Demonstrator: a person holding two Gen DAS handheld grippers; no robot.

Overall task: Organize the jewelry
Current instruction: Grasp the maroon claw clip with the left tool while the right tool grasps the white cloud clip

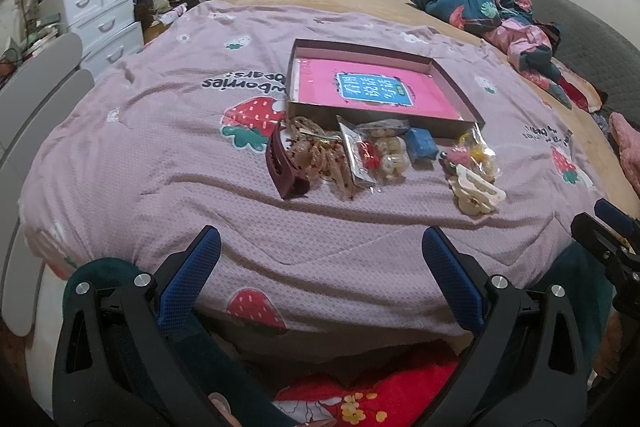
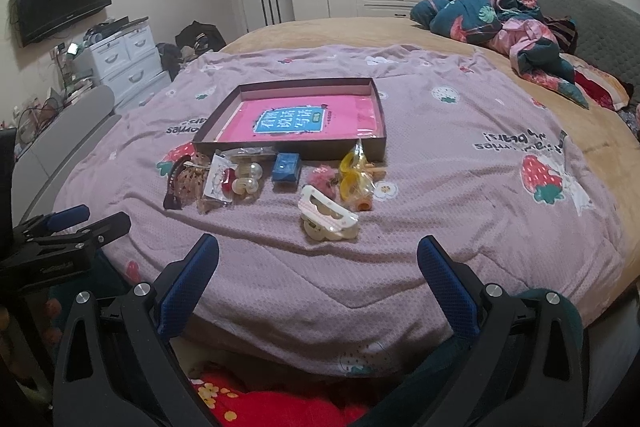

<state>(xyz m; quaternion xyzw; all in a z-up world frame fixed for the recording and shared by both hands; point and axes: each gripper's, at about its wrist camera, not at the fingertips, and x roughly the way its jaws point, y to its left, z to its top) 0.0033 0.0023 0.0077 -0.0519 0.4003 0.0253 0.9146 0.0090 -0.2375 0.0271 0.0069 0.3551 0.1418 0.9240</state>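
A shallow dark box (image 1: 460,89) (image 2: 380,115) with a pink sheet inside lies on the lilac strawberry blanket. In front of it sits a row of accessories: a maroon hair claw (image 1: 282,167) (image 2: 173,187), amber clips (image 1: 320,155), a packet of pearl and red pieces (image 1: 380,153) (image 2: 236,177), a small blue box (image 1: 421,143) (image 2: 286,167), a bag of pink and yellow items (image 1: 472,155) (image 2: 356,175) and a cream hair claw (image 1: 478,193) (image 2: 326,215). My left gripper (image 1: 320,247) hovers open near the bed's edge. My right gripper (image 2: 318,255) is open too, just short of the cream claw.
A crumpled teal floral quilt (image 2: 492,11) lies at the back right of the bed. White drawers (image 2: 128,63) and a wall television (image 2: 60,3) stand to the left. A red flowered garment (image 1: 360,403) shows below the grippers. Bare blanket spreads on both sides of the items.
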